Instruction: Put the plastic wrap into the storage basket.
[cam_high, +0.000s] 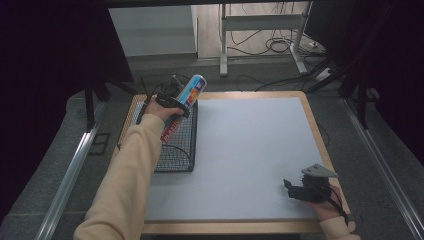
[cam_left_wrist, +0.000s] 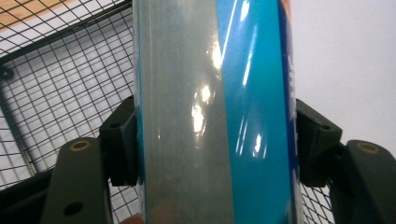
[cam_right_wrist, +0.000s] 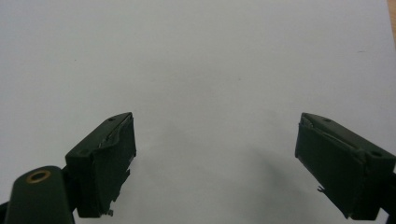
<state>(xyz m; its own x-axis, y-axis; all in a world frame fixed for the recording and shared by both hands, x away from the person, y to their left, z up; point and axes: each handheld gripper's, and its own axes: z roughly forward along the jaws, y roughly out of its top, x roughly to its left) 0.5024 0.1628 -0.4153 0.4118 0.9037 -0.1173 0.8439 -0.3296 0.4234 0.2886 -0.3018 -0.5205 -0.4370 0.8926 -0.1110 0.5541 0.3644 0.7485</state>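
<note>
The left tongs (cam_high: 172, 102) are clamping a tall blue-and-silver can (cam_high: 184, 105) by its sides, holding it tilted above the black wire basket (cam_high: 177, 150) at the table's (cam_high: 250, 150) left edge. The right tongs (cam_high: 295, 190) are resting wide apart and holding nothing near the table's front right corner.

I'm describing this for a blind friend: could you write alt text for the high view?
A person's left tool grips a tall blue tube, held tilted over a black wire basket at the left edge of a white-topped table. The right tool rests open on the table near its right front corner, holding nothing.
</note>
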